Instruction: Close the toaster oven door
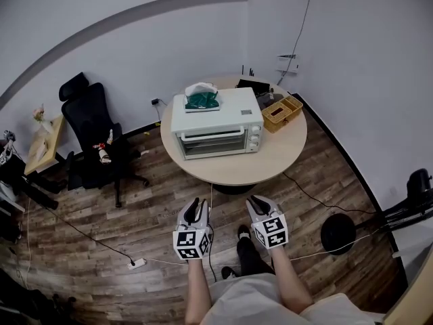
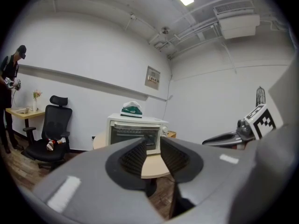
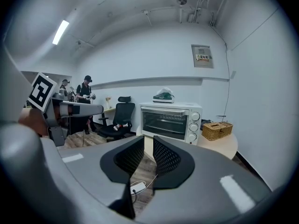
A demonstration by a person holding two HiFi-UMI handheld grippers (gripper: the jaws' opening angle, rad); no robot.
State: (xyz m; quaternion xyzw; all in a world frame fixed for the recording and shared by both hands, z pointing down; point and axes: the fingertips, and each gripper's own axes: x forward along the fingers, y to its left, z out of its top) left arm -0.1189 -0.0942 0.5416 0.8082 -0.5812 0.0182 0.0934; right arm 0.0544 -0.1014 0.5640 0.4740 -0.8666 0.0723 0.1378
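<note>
Head view: toaster oven [image 1: 216, 122] far-centre on round table [image 1: 270, 162]. left gripper [image 1: 195, 207] wide apart, right gripper [image 1: 258, 202] narrower, both empty. door [image 1: 213, 144] prob stiff, hinged, glass; push top handle [image 1: 210, 135] gently.

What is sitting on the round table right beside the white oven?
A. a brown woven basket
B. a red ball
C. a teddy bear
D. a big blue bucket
A: a brown woven basket stands on the round table just beside the white oven, as the head view and the right gripper view both show.
</note>
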